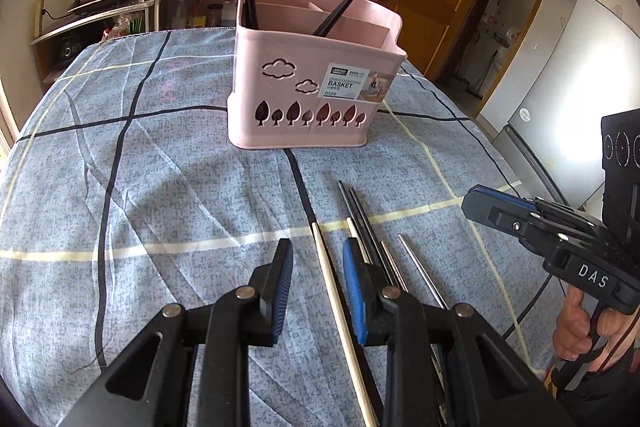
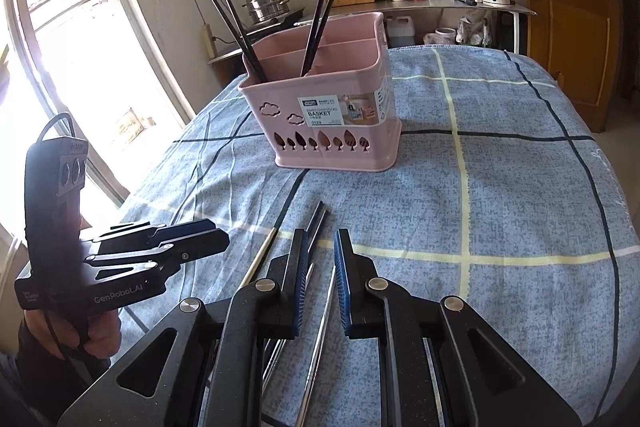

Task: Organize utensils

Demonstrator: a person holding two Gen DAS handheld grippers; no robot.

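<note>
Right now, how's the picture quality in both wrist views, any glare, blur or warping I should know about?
Left wrist view: sharp and evenly lit, though the fisheye bends the tablecloth lines and darkens the corners; the fridge at right is washed out. Right wrist view: the window at left is blown out white, yet the pink basket label stays readable.

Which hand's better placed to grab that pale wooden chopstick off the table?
Left. The wooden chopstick lies between the left gripper jaws; the right gripper straddles a metal chopstick.
</note>
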